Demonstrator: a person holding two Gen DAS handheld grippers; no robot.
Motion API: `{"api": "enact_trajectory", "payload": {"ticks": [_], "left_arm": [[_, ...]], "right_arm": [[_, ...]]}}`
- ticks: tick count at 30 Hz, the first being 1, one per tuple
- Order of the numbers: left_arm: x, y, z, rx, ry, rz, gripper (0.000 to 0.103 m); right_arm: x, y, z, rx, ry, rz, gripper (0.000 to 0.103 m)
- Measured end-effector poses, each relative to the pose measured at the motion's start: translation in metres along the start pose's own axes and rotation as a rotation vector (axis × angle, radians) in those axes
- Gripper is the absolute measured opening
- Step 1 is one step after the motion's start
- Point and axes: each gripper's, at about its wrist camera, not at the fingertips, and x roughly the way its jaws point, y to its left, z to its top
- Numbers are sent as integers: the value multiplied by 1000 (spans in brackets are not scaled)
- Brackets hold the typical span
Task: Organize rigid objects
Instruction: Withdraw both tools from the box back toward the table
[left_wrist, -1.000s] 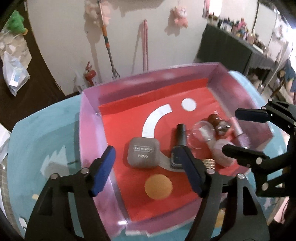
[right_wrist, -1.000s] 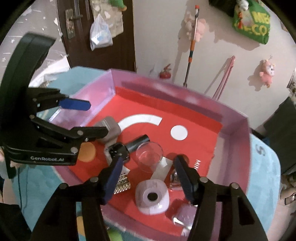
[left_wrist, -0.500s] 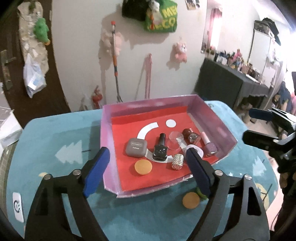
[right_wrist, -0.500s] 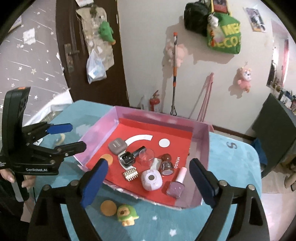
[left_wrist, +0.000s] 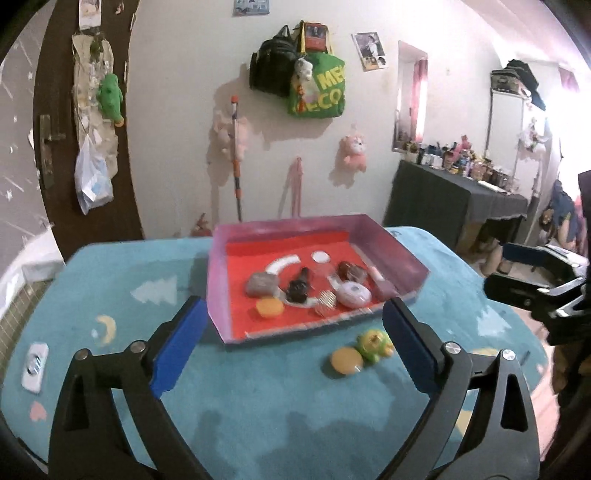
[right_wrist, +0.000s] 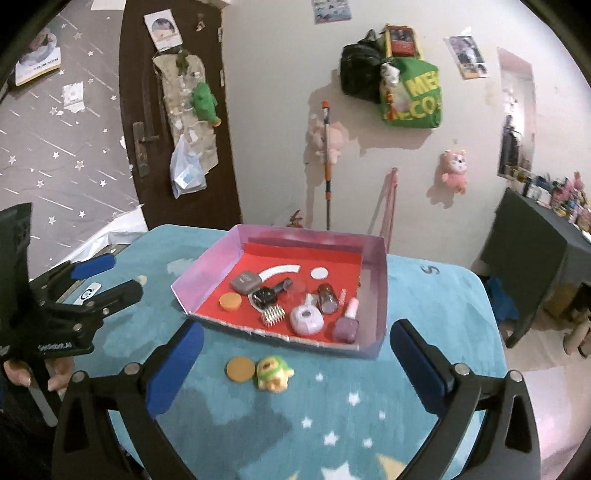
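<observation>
A pink-walled tray (left_wrist: 218, 280) (right_wrist: 378, 291) with a red floor sits on the teal cloth. It holds a grey eye-shadow case (left_wrist: 261, 284) (right_wrist: 244, 280), a black bottle (left_wrist: 298, 288), an orange disc (right_wrist: 229, 301), a metal comb (right_wrist: 272, 315), a white round case (right_wrist: 306, 320) and a purple nail polish (right_wrist: 347, 325). In front of it on the cloth lie a second orange disc (left_wrist: 345, 362) (right_wrist: 241, 369) and a green toy (left_wrist: 373, 343) (right_wrist: 273, 373). My left gripper (left_wrist: 293, 317) (right_wrist: 110, 278) and right gripper (right_wrist: 297, 332) (left_wrist: 517, 269) hang back from the tray, jaws opening, nothing between them.
A small white device (left_wrist: 35, 363) lies on the cloth at the left. A hand (right_wrist: 22, 373) holds the left gripper's handle. Behind the table are a dark door (right_wrist: 177, 110), a broom (right_wrist: 327, 166) against the wall and a cluttered dark side table (left_wrist: 450, 199).
Both grippers have pulled back and up from over the tray, and their jaws have spread wider. The tray looks smaller, and the loose disc and green toy have come into view.
</observation>
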Motion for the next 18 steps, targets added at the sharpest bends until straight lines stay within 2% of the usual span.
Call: {"api": "enact_trajectory", "payload": {"ticks": [5,8,18], "left_arm": [[-6,-9,-30,-24,-8,18,97],[-3,-12,-47,-44,-1,24,97],[33,-16,-91,-64,110,53,97]], "right_arm": [[-7,4,-39,25,-26,-78,103],[-1,3,-57,42,-20,-89,103],[33,-5,-104,96,56,-110,103]]}}
